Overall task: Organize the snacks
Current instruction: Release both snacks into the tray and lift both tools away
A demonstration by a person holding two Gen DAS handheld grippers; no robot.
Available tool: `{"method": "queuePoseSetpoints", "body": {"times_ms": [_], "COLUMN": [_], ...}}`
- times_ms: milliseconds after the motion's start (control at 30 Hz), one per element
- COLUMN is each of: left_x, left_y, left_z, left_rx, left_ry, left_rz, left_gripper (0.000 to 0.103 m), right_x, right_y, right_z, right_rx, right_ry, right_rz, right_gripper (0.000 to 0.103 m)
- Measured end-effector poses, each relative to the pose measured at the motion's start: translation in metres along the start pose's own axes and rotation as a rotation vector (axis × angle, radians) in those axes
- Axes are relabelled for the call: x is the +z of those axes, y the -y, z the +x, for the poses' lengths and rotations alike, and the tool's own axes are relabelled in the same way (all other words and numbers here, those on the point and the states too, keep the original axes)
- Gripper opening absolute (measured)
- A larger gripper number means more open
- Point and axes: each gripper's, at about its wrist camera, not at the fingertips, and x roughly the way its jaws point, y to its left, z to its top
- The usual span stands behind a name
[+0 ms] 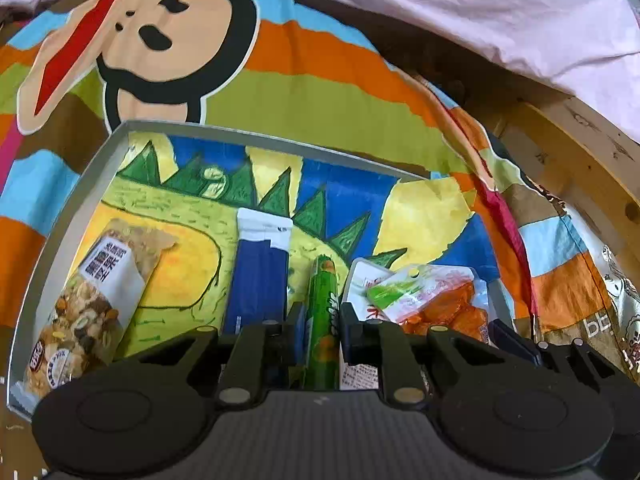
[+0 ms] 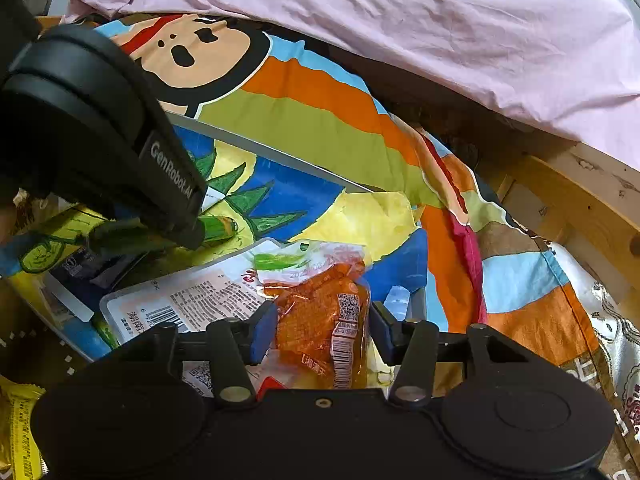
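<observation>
Left tongs point(image 1: 320, 320) clamp green stick snack point(image 1: 322, 312), long axis near-to-far, over tray point(image 1: 72, 216). Right tongs point(image 2: 322, 326) part-open astride orange pouch point(image 2: 320, 320), pads clear; pouch rests at tray's right near corner. Nut bar point(image 1: 92, 300) left.

Both wrist views look down, close, onto the tray point(image 1: 76, 208).

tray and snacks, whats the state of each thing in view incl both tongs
tray: open, on the striped cloth, holding snacks
green stick: clamped in the left tongs, tip over the tray
left tongs: shut on the green stick
orange pack: sealed, lying between the right tongs' fingers, on the white pack
right tongs: open, pads clear of the orange pack
nut bar: sealed, flat in the tray
blue pack: sealed, flat in the tray
</observation>
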Motion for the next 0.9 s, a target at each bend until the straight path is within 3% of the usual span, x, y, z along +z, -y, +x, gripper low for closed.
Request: {"method": "queuePoseSetpoints", "body": {"times_ms": [167, 333, 467, 633, 900], "left_x": [0.003, 0.008, 0.012, 0.012, -0.007], "left_y": [0.001, 0.0, -0.003, -0.008, -0.015], "left_z": [-0.005, -0.022, -0.049, -0.088, -0.158], "left_rx": [0.013, 0.0, 0.008, 0.037, 0.095], "left_ry": [0.003, 0.041, 0.099, 0.187, 0.306], "left_rz": [0.004, -0.02, -0.019, -0.002, 0.057], "left_gripper": [0.024, 0.051, 0.062, 0.08, 0.1], "right_x": [0.002, 0.007, 0.013, 0.02, 0.017], "right_y": [0.004, 0.011, 0.019, 0.029, 0.039], "right_z": [-0.003, -0.012, -0.029, -0.065, -0.141], "right_rx": [-0.009, -0.013, -0.023, -0.013, 0.026], "right_ry": [0.007, 0.02, 0.057, 0.127, 0.261], "right_rz": [0.016, 0.061, 0.122, 0.2, 0.231], "right_gripper": [0.063, 0.075, 0.084, 0.091, 0.102]}}
